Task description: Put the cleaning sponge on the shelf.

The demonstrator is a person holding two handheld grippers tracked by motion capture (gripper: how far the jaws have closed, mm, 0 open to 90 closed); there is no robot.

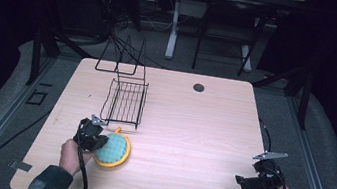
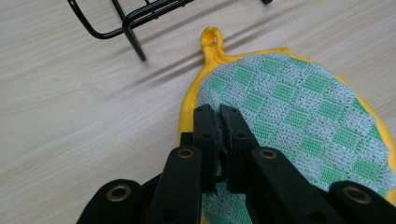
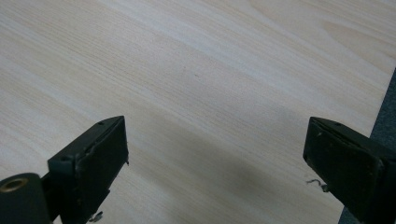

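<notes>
A round pot holder (image 1: 115, 150) (image 2: 303, 116), green-and-grey checked with a yellow rim and hanging loop, lies flat near the table's front left. My left gripper (image 1: 99, 141) (image 2: 219, 112) is shut, its tips resting over the holder's left edge. I see no fabric between the jaws. My right gripper (image 1: 240, 181) (image 3: 215, 144) hovers open over bare wood at the front right corner, with nothing between its jaws.
A black wire rack (image 1: 127, 101) (image 2: 130, 18) stands just behind the pot holder, its foot close to the yellow loop. A small dark hole (image 1: 199, 87) sits at the back of the wooden table (image 1: 191, 128). The table's right edge is close to my right gripper.
</notes>
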